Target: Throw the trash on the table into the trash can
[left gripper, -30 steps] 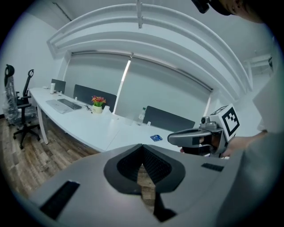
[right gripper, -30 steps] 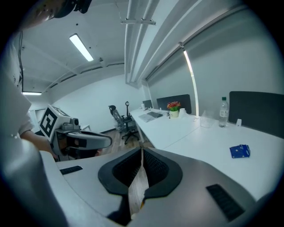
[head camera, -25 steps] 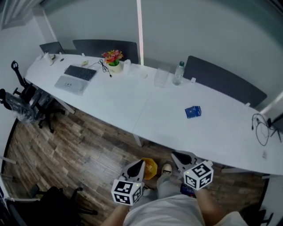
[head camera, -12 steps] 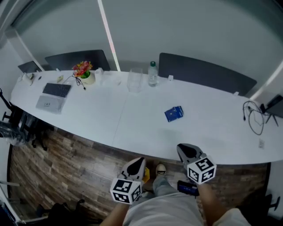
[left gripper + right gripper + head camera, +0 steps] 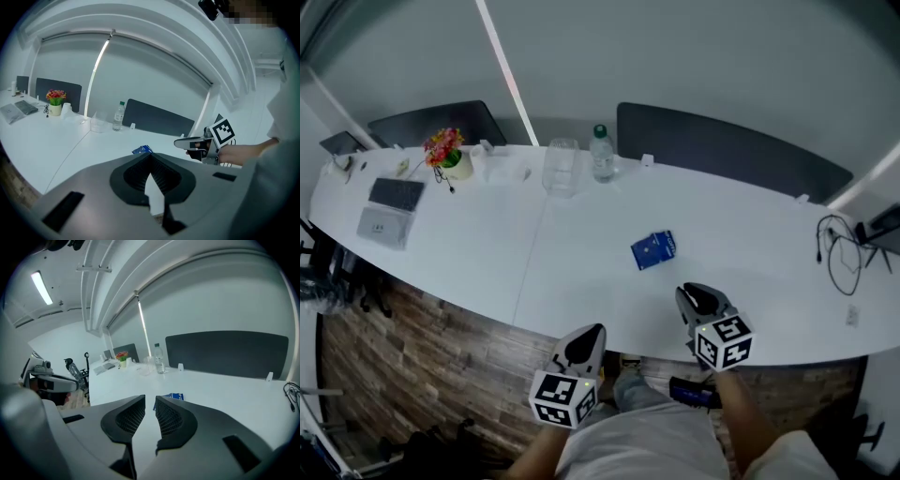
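Claws nearest, both held low in front of the person at the near edge of the counter (image 5: 534,281). Left claw (image 5: 589,334): jaws closed tip to tip, nothing in them, tip about at the counter edge. Right claw (image 5: 693,294): jaws have just been opening and are now a narrow slit apart. Nothing is between them, and the tip is over the counter's near edge, aimed toward the blue packet (image 5: 653,250).

Blue packet = the trash. It lies flat on bare counter about mid-depth, near the right claw but not touching, with nothing close around it. Trash can: in no view.

Farther back, along the rear edge: clear plastic container (image 5: 561,169) and water bottle (image 5: 601,154) just beside each other. Flower pot (image 5: 448,159) is further left, laptop (image 5: 386,208) at the far left end, cables (image 5: 836,251) at the far right. Dark chair backs (image 5: 731,155) stand behind the counter.

Step, judged: reach for the packet, grasp not begun.

What could go wrong:
- The slit looks too narrow for the packet. If it goes in like this, the jaws would likely shove the packet away instead of straddling it.
- The packet is flat on a smooth top, so the pads may skate over it or catch only a corner. A weak pinch could then drop it on the way to the can.
- Coming in too steep could jam the jaw tips on the counter.
- Bottle and container are well apart from the packet, so there is little knock-over risk unless the packet gets pushed far back.
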